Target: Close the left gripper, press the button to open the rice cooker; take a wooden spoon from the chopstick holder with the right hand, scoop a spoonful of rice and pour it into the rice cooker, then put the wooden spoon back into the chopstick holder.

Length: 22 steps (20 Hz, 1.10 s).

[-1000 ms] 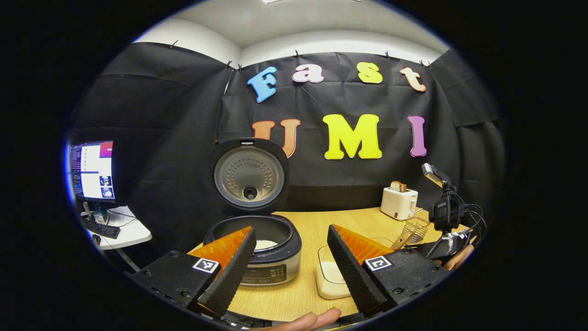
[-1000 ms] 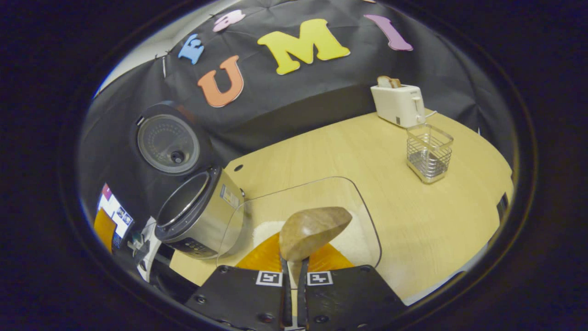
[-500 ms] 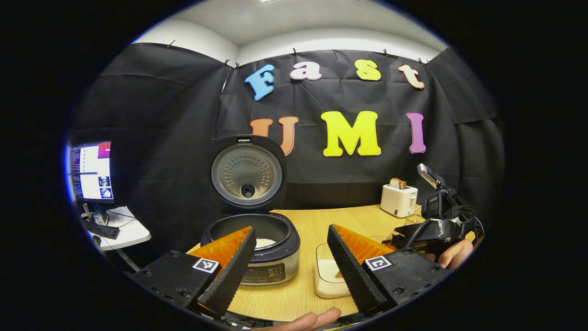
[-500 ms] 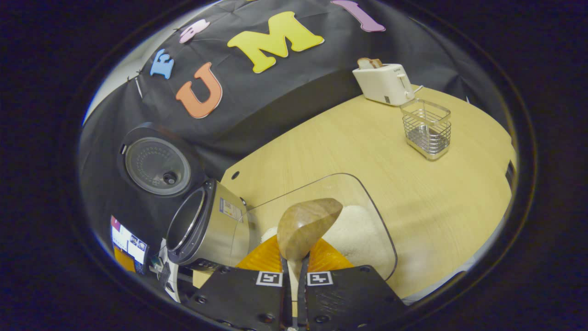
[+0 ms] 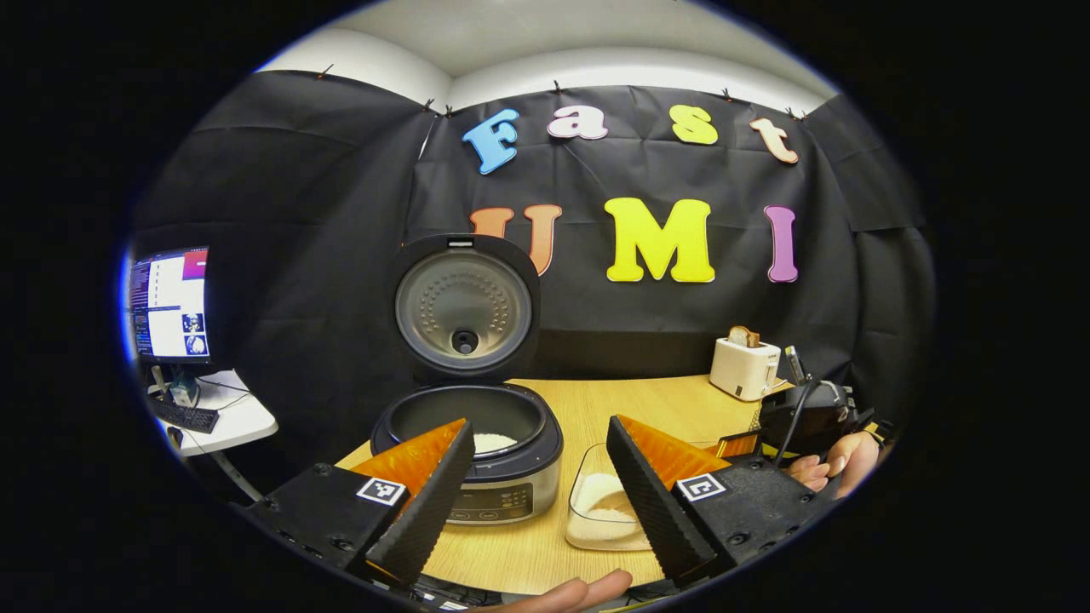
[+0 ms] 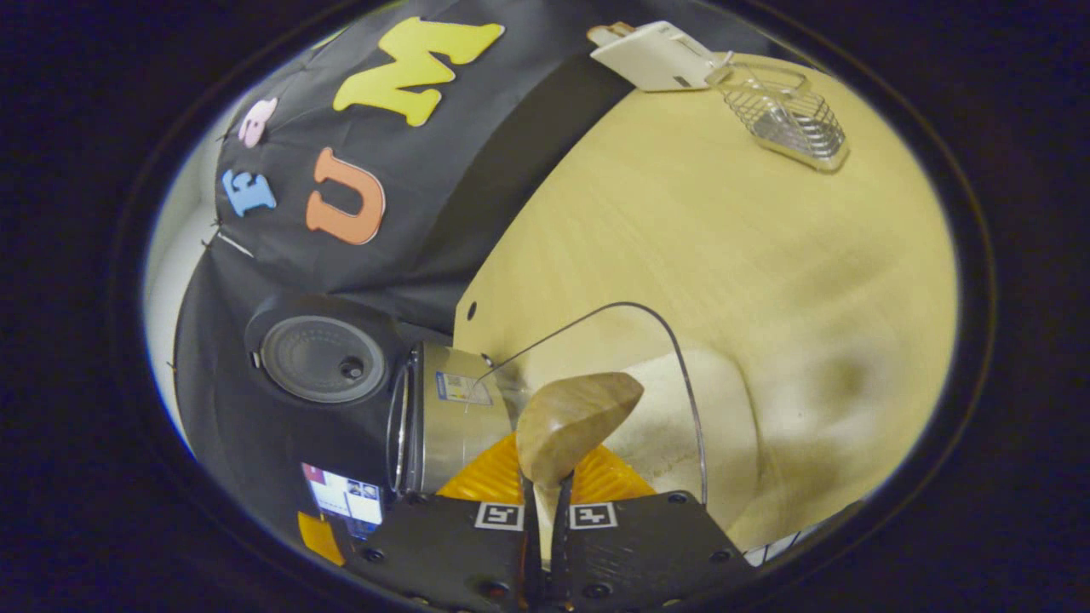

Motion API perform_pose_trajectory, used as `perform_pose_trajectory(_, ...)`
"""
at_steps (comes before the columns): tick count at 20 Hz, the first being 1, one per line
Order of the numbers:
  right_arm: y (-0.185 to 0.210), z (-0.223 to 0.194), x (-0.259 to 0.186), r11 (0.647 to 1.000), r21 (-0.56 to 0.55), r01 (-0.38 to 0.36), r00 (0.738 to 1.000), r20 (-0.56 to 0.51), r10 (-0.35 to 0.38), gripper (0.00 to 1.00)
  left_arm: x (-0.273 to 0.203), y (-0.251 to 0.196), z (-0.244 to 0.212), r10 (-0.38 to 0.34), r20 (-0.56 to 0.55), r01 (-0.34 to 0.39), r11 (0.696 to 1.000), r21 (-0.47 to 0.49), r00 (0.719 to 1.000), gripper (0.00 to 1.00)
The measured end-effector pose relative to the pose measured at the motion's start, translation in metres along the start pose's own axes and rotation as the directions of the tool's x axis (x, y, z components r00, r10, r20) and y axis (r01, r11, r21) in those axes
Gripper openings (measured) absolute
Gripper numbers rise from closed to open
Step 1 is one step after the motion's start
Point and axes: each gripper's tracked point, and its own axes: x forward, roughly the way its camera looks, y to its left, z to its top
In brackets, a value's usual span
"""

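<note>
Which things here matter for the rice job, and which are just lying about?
Job: rice cooker, open; spoon in right gripper; rice dish; holder.
Lying about: toaster, monitor, keyboard.

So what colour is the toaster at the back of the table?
The toaster is a creamy white, with toast poking out the top. The left gripper view shows it best.

A toaster [image 5: 743, 368] holding bread [image 5: 744, 335] is seen far ahead of the tongs, to the right, on the table [image 5: 630, 400]. A monitor [image 5: 168, 304], keyboard [image 5: 186, 416] and side desk [image 5: 234, 422] are seen far left.
</note>
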Motion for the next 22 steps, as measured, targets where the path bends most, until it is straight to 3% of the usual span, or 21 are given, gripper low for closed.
perform_pose_trajectory(6, 0.011, 0.002, -0.003, 0.984, 0.135, -0.116, 0.993, -0.013, 0.119, 0.05, -0.001, -0.003, 0.002, -0.005, 0.012, 0.005, 1.000, 0.007, 1.000, 0.99)
perform_pose_trajectory(14, 0.018, 0.021, -0.029, 0.912, 0.322, -0.256, 0.965, 0.038, 0.258, 0.05, -0.002, 0.001, 0.002, 0.009, 0.010, -0.009, 1.000, 0.009, 1.000, 0.96)
perform_pose_trajectory(15, 0.016, 0.025, -0.033, 0.899, 0.342, -0.272, 0.961, 0.049, 0.272, 0.05, -0.002, 0.002, 0.003, 0.010, 0.011, -0.010, 1.000, 0.009, 1.000, 0.99)
perform_pose_trajectory(18, 0.012, 0.038, -0.046, 0.875, 0.376, -0.306, 0.951, 0.082, 0.297, 0.05, -0.001, 0.004, 0.001, 0.017, 0.009, -0.017, 1.000, 0.015, 1.000, 0.99)
perform_pose_trajectory(22, 0.022, 0.052, -0.060, 0.872, 0.366, -0.325, 0.946, 0.108, 0.307, 0.05, -0.002, 0.015, -0.002, 0.037, 0.004, -0.037, 0.999, 0.009, 0.999, 1.00)
